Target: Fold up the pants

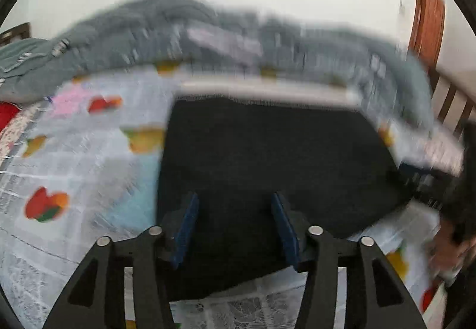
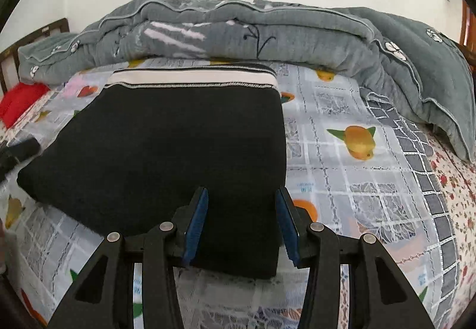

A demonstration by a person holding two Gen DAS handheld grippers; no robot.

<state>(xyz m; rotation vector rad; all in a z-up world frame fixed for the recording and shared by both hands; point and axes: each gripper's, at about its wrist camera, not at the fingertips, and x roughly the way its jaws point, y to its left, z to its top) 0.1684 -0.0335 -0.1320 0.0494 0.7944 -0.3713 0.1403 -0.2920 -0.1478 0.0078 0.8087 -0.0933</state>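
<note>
The black pants [image 2: 166,156] lie folded into a thick rectangle on the bed, with the white striped waistband [image 2: 190,77] at the far end. They also show in the blurred left wrist view [image 1: 267,156]. My right gripper [image 2: 241,221] is open and empty over the near right corner of the pants. My left gripper [image 1: 235,224] is open and empty over the near edge of the pants. The other gripper shows dark and blurred at the right edge of the left wrist view [image 1: 458,189] and at the left edge of the right wrist view [image 2: 17,150].
A fruit-print sheet [image 2: 357,180] covers the bed. A rumpled grey quilt [image 2: 267,28] lies along the far side by the white wall. A red cloth [image 2: 20,102] sits at the far left. A wooden bed rail [image 1: 452,102] stands at the right.
</note>
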